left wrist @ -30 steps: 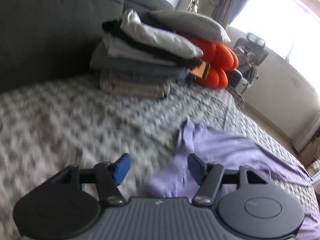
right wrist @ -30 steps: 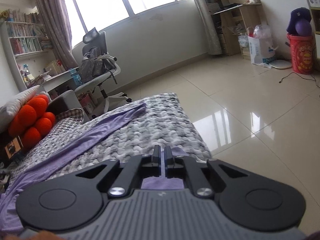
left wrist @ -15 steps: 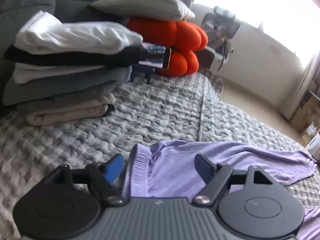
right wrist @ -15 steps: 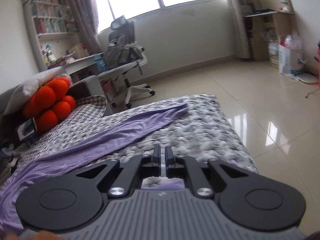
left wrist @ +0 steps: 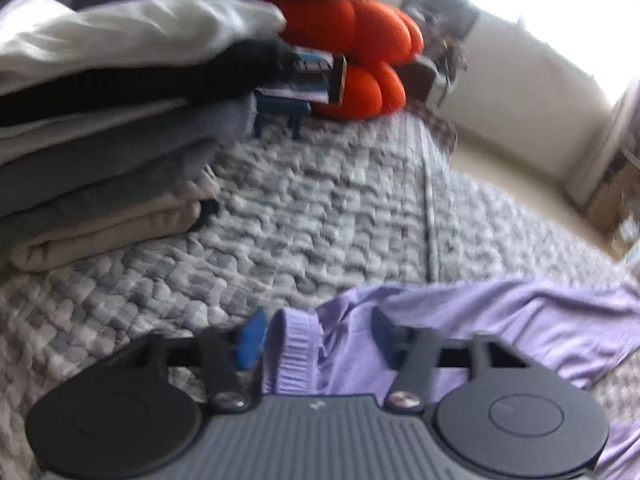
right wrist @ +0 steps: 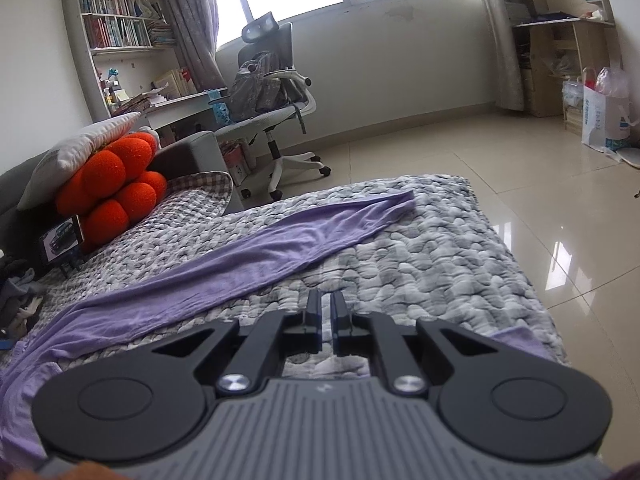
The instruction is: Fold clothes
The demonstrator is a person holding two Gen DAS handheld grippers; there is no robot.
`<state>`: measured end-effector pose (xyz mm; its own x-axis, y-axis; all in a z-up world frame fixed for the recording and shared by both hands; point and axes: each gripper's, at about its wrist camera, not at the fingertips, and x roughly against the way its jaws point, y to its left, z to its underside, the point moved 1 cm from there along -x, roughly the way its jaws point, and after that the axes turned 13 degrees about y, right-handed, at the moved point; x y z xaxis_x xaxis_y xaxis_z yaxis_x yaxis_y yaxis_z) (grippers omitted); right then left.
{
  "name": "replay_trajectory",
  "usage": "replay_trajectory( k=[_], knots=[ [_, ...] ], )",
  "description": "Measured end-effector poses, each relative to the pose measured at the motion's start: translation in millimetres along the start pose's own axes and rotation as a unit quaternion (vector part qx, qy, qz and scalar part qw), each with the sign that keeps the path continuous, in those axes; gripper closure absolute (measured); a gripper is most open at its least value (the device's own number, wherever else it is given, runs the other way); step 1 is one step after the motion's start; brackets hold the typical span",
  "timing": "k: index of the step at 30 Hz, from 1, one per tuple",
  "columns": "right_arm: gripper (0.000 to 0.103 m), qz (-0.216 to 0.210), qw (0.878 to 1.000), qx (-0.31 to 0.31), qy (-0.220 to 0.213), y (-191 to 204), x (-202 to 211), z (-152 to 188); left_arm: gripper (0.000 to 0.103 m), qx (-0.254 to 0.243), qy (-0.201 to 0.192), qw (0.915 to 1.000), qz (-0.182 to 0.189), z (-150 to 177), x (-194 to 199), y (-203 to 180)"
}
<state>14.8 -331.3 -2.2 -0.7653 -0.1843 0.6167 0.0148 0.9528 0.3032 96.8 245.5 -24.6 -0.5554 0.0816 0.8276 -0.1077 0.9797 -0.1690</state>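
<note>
Purple garment (left wrist: 500, 320) waistband between parted left gripper (left wrist: 316, 336) fingers, on quilt (left wrist: 320, 208)

A lilac garment (right wrist: 256, 260), thin and soft, with long legs or sleeves, lies unfolded on the grey quilted bed cover (right wrist: 420, 256). One long limb stretches flat and diagonally across the cover, its end close to the far corner of the bed. The wider body of the cloth spreads rumpled at the near left of the right wrist view. In the left wrist view its ribbed band (left wrist: 298, 350) stands up in a small fold at the near edge. Well apart from it, against the dark sofa back, sits a stack of folded clothes (left wrist: 104, 128): white on top, then black, grey and beige layers.
</note>
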Motion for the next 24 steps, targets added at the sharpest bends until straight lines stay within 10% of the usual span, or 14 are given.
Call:
replay_trajectory(
  k=[5,16,24],
  knots=[
    [0.094,-0.004,1.0,0.005,-0.004,6,1,0,0.101,-0.014,-0.018,0.9981,-0.057,2,-4,-2],
    [0.094,-0.009,1.0,0.003,-0.015,21,-15,-17,0.101,-0.006,-0.064,0.9917,-0.111,-5,3,15],
    [0.091,-0.024,0.996,0.062,0.058,47,-53,-25,0.099,-0.019,-0.048,0.9944,-0.092,1,-3,14]
  ],
)
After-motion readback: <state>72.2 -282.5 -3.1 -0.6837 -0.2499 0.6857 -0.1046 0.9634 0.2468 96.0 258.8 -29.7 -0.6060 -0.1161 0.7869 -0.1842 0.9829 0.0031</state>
